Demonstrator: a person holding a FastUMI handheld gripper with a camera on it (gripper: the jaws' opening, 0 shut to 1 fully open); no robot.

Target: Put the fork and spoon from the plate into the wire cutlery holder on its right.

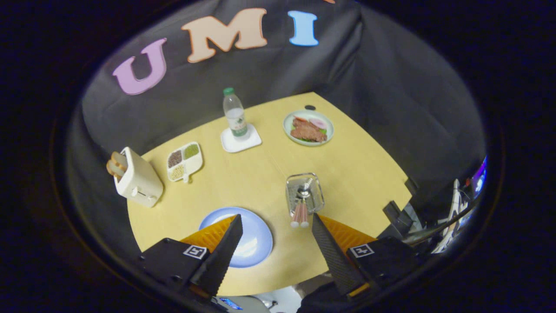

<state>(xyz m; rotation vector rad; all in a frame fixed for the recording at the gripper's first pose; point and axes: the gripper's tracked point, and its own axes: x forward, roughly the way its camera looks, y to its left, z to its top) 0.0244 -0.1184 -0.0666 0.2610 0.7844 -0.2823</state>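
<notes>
The gripper [273,228] hangs high over the table [347,174] with its fingers spread wide and nothing between them, the left fingertip [234,226] covering part of the blue plate [256,243]. Just ahead at one o'clock stands the wire cutlery holder [305,193], two pink handles [299,215] leaning out toward us; which is fork and which is spoon, hard to tell. Beyond: toaster [137,180] at ten o'clock, bottle [234,115] at twelve, food dish [308,127] at one.
</notes>
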